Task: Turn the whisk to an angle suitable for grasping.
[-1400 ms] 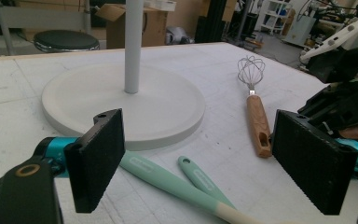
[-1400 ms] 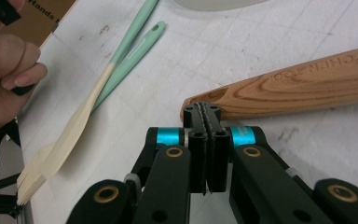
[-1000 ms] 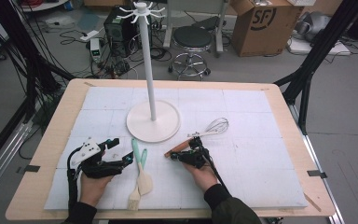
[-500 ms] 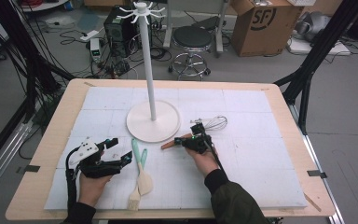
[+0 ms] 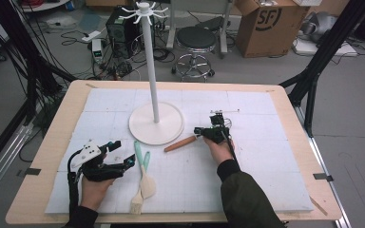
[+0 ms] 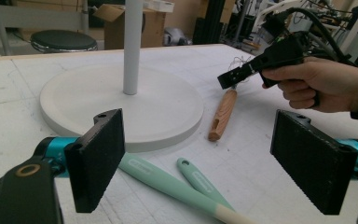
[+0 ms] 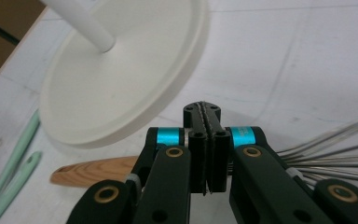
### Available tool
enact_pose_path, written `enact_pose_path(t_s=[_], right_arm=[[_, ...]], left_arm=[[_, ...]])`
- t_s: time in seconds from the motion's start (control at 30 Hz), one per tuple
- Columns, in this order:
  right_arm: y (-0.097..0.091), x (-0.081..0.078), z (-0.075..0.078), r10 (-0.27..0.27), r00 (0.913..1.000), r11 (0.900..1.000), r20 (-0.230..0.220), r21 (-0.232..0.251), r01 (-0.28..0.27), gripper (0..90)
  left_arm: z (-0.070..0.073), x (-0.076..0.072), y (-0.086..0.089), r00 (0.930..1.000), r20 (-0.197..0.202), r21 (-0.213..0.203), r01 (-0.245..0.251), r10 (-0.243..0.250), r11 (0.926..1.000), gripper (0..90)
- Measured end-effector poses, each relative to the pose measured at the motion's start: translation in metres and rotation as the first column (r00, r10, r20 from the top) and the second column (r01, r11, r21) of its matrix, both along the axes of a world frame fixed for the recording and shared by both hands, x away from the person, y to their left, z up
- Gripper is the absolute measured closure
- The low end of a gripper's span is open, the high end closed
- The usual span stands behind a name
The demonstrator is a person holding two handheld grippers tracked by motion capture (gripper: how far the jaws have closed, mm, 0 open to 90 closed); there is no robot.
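A whisk with a wooden handle lies on the white mat, just right of the tall white hook stand. My right gripper is shut and sits over the whisk's neck, where the handle meets the wires. Its pads press together and I see nothing between them. From the left gripper view it hovers just above the handle's top end. My left gripper rests open on the mat at the front left. Beside it lie a mint-handled spatula and brush.
The stand's round base takes up the middle of the mat, with its pole rising to hooks at the top. The two mint handles lie just ahead of my left gripper. Beyond the table's far edge stand a stool and a cardboard box.
My right gripper has moved away from the person and to the right, along the whisk from its handle toward the wires. The left gripper has stayed still.
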State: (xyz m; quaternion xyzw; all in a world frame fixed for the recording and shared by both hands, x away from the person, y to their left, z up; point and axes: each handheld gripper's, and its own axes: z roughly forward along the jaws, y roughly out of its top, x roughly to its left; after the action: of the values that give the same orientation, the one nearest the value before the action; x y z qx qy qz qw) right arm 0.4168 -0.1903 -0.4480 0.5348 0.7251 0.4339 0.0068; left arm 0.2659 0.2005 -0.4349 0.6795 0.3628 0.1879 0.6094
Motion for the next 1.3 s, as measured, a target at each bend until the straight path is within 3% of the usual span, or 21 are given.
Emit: enact_pose_path(t_s=[0.3,0.6,0.73,1.0,1.1,1.3], right_arm=[[0.003,-0.006,0.0,0.034,0.9993,0.9928,-0.014,-0.114,-0.035,89.8],[-0.001,-0.019,0.008,0.065,0.9978,0.9882,-0.01,-0.139,-0.066,89.7],[-0.003,-0.032,0.01,0.094,0.9956,0.9808,-0.001,-0.172,-0.093,89.6],[-0.013,-0.05,0.007,0.085,0.9963,0.9854,0.011,-0.149,-0.082,89.6],[-0.018,-0.059,0.008,0.085,0.9958,0.9902,0.034,-0.114,-0.081,89.6],[-0.017,-0.065,0.01,0.1,0.9941,0.9903,0.042,-0.1,-0.096,89.6]], left_arm=[[0.0,-0.001,0.001,1.0,0.001,-0.002,0.002,-0.002,1.0,18.4],[0.0,-0.001,0.0,1.0,-0.001,0.001,0.001,-0.001,1.0,18.4],[0.0,-0.001,-0.001,1.0,-0.003,0.002,0.005,-0.005,1.0,18.4],[0.0,-0.001,-0.001,1.0,-0.004,0.004,0.004,-0.004,1.0,18.4],[-0.001,0.0,-0.001,1.0,-0.004,0.005,0.003,-0.003,1.0,18.4],[-0.001,0.0,-0.002,1.0,-0.004,0.006,0.007,-0.007,1.0,18.4]])
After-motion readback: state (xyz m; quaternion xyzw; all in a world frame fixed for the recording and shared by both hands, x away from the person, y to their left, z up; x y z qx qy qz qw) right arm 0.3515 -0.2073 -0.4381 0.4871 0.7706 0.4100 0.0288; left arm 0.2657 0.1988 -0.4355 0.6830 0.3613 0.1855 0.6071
